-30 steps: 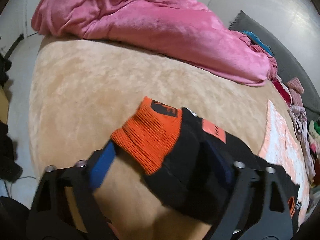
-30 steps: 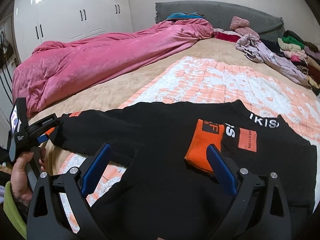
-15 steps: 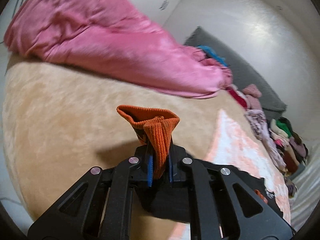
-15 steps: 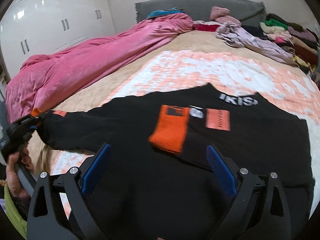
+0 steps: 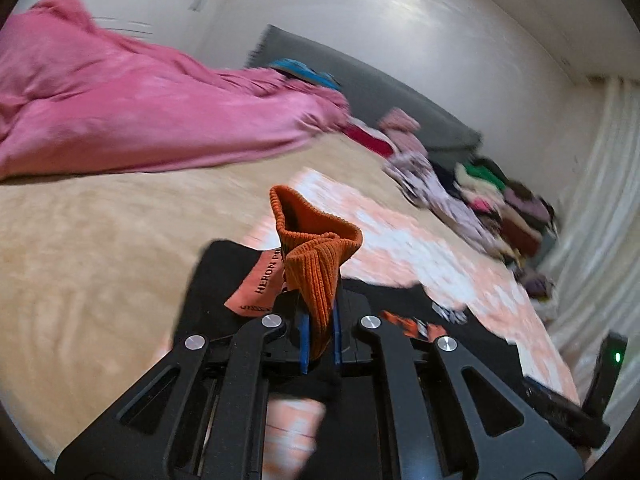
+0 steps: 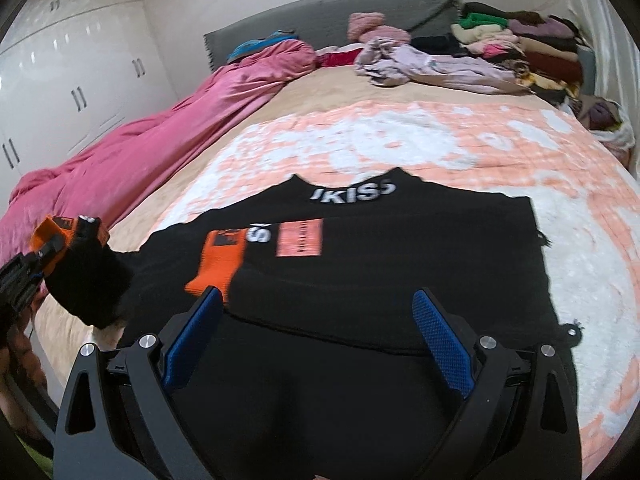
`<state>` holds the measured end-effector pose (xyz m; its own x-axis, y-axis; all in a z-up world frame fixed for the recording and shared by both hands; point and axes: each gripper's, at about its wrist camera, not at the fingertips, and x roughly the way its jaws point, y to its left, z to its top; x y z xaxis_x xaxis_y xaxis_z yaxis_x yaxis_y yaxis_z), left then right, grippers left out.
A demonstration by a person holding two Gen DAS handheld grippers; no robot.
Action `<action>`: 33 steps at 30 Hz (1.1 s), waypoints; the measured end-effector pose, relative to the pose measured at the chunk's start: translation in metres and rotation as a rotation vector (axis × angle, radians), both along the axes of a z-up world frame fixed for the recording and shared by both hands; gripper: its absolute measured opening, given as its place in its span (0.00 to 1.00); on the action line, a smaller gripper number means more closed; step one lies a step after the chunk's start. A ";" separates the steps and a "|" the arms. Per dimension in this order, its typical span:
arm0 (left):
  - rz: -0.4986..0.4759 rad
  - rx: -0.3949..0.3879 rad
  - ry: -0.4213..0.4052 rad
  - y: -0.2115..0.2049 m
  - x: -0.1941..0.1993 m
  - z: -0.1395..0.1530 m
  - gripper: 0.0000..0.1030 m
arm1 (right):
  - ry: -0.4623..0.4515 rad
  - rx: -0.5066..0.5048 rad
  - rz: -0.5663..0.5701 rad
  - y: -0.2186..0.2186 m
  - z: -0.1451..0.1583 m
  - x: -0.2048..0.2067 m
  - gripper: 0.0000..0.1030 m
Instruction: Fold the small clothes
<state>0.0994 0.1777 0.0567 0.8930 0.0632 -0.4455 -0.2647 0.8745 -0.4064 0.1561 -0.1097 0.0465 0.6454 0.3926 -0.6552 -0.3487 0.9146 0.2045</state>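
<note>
A black sweatshirt [image 6: 380,264] with orange cuffs and white lettering lies flat on the bed, one sleeve folded across its chest with the orange cuff [image 6: 218,264] on top. My left gripper [image 5: 319,338] is shut on the other sleeve's orange cuff [image 5: 316,248] and holds it lifted above the bed. In the right wrist view that gripper [image 6: 38,258] shows at the far left with the sleeve raised. My right gripper [image 6: 316,340] is open and empty, hovering over the sweatshirt's lower part.
A peach and white blanket [image 6: 400,140] lies under the sweatshirt on a tan bedspread [image 5: 80,260]. A pink duvet [image 6: 160,140] is heaped along the left side. Piled clothes [image 6: 500,52] sit at the grey headboard [image 6: 320,12]. White wardrobes [image 6: 60,80] stand left.
My left gripper closed on the orange cuff and has lifted the sleeve, swinging it toward the sweatshirt's body. My right gripper stayed open and moved slightly over the garment.
</note>
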 end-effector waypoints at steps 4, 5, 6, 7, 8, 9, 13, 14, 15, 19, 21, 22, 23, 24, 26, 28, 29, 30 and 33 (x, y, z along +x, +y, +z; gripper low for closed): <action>-0.095 0.031 0.043 -0.039 0.017 -0.005 0.02 | 0.012 0.016 -0.039 -0.020 -0.004 0.002 0.92; -0.116 0.036 0.054 -0.046 0.020 -0.008 0.02 | 0.015 0.018 -0.046 -0.023 -0.005 0.002 0.92; -0.142 0.036 0.069 -0.055 0.024 -0.011 0.02 | 0.018 0.021 -0.055 -0.027 -0.006 0.002 0.92; -0.166 0.034 0.083 -0.061 0.028 -0.015 0.02 | 0.019 0.023 -0.060 -0.029 -0.007 0.003 0.92; -0.179 0.036 0.094 -0.063 0.033 -0.018 0.02 | 0.021 0.025 -0.065 -0.032 -0.007 0.003 0.92; -0.200 0.044 0.112 -0.070 0.037 -0.023 0.02 | 0.021 0.026 -0.069 -0.034 -0.008 0.003 0.92; -0.295 0.045 0.154 -0.086 0.047 -0.041 0.06 | 0.023 0.032 -0.091 -0.044 -0.009 0.005 0.92; -0.331 0.034 0.161 -0.092 0.049 -0.044 0.07 | 0.025 0.034 -0.097 -0.046 -0.009 0.006 0.92; -0.365 0.016 0.157 -0.094 0.049 -0.047 0.10 | 0.027 0.036 -0.100 -0.047 -0.010 0.007 0.92; -0.517 -0.082 0.114 -0.098 0.047 -0.049 0.24 | 0.039 0.041 -0.111 -0.051 -0.013 0.007 0.92; -0.543 -0.088 0.071 -0.098 0.040 -0.045 0.24 | 0.042 0.040 -0.108 -0.050 -0.013 0.008 0.92; -0.530 -0.072 0.060 -0.096 0.037 -0.043 0.24 | 0.046 0.041 -0.108 -0.049 -0.014 0.008 0.92; -0.499 -0.049 0.054 -0.096 0.035 -0.040 0.24 | 0.054 0.047 -0.100 -0.046 -0.015 0.008 0.92; -0.446 -0.023 0.052 -0.090 0.033 -0.038 0.24 | 0.059 0.051 -0.092 -0.044 -0.016 0.008 0.92; -0.362 0.003 0.053 -0.079 0.031 -0.037 0.24 | 0.078 0.055 -0.055 -0.032 -0.019 0.004 0.92; -0.234 0.076 0.074 -0.064 0.031 -0.037 0.24 | 0.101 0.060 -0.003 -0.016 -0.024 0.001 0.92; -0.180 0.113 0.086 -0.058 0.029 -0.037 0.24 | 0.118 0.068 0.027 -0.007 -0.027 -0.001 0.92; -0.124 0.132 0.109 -0.048 0.029 -0.038 0.24 | 0.139 0.080 0.058 0.001 -0.030 -0.002 0.92; -0.055 0.094 0.122 -0.022 0.027 -0.042 0.25 | 0.202 0.111 0.140 0.031 -0.039 -0.003 0.84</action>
<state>0.1267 0.1555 0.0145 0.8358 0.0626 -0.5454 -0.2581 0.9216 -0.2897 0.1531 -0.0784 0.0076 0.4405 0.5457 -0.7129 -0.4121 0.8283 0.3795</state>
